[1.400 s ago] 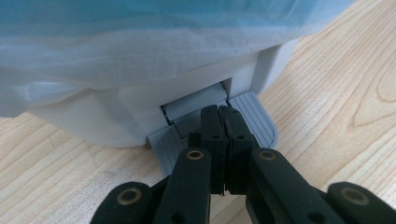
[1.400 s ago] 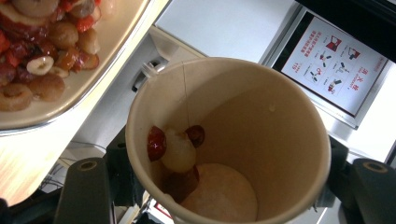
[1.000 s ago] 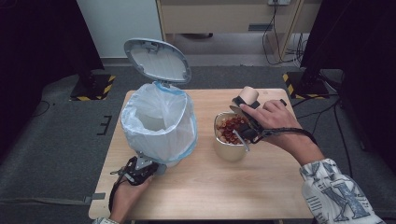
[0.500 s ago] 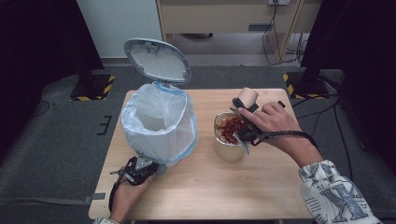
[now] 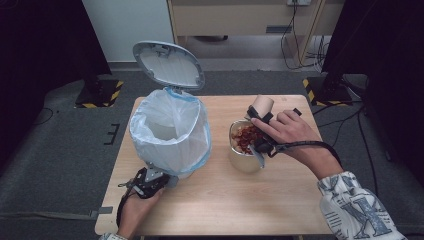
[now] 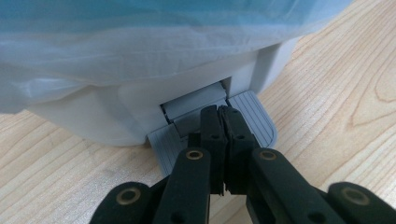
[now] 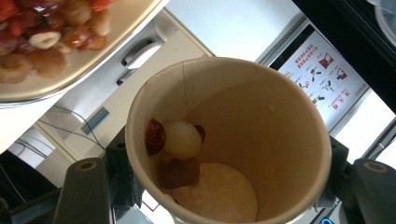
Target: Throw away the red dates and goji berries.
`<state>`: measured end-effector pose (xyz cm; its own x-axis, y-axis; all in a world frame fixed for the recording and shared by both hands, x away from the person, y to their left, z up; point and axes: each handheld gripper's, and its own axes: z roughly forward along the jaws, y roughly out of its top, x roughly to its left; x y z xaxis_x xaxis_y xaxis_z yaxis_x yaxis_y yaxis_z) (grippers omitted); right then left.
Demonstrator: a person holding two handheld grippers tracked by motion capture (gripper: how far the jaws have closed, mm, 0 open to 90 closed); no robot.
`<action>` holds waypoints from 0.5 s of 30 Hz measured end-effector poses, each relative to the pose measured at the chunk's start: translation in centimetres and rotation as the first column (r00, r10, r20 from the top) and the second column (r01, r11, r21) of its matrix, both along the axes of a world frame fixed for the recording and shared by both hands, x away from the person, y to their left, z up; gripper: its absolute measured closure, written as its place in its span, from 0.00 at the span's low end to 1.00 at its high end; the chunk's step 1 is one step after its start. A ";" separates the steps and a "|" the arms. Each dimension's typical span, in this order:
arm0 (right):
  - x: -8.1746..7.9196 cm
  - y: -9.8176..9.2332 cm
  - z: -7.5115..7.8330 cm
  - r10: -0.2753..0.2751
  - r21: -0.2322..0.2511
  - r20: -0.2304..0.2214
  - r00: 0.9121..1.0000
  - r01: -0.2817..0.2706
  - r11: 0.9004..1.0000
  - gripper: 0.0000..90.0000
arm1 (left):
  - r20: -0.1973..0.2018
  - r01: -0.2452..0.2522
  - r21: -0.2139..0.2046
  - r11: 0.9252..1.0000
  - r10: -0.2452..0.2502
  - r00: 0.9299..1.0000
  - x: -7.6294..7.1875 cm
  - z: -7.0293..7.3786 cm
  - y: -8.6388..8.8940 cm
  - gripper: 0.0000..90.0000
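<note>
A white pedal bin [image 5: 170, 132] lined with a pale blue bag stands on the wooden table [image 5: 220, 210], its grey lid [image 5: 169, 64] raised. My left gripper [image 5: 157, 179] is shut at the bin's base. In the left gripper view its tips [image 6: 223, 112] rest on the grey pedal [image 6: 254, 116] with nothing between them. My right gripper [image 5: 262, 125] is shut on a paper cup [image 5: 262, 106], tipped on its side above a metal bowl [image 5: 245, 162] of red and brown dried fruit. In the right gripper view the cup [image 7: 261, 121] sits between the jaws [image 7: 229, 186], with a few fruit pieces [image 7: 180, 140] inside.
The bowl's gold rim [image 7: 116, 32] lies close to the cup's mouth. Bare wood spreads across the table's front. A cabinet [image 5: 240, 20] stands behind the table, and black stands with striped bases [image 5: 325, 90] sit on the floor on both sides.
</note>
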<state>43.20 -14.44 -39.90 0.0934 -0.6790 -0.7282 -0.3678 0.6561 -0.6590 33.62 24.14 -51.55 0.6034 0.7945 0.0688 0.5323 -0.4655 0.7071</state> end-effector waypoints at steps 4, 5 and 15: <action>0.1 0.2 0.2 0.013 -0.055 0.030 0.999 -0.011 0.998 0.35 | 0.001 0.001 0.000 1.000 -0.001 1.000 0.0 0.0 0.0 0.98; 0.1 0.2 0.2 0.014 -0.066 0.028 1.000 -0.013 0.998 0.35 | 0.000 0.001 0.000 1.000 -0.001 1.000 0.0 0.0 0.0 0.98; 0.3 -0.1 0.5 -0.018 0.004 -0.003 1.000 0.018 1.000 0.34 | 0.000 0.001 0.000 1.000 -0.001 1.000 0.0 0.0 0.0 0.98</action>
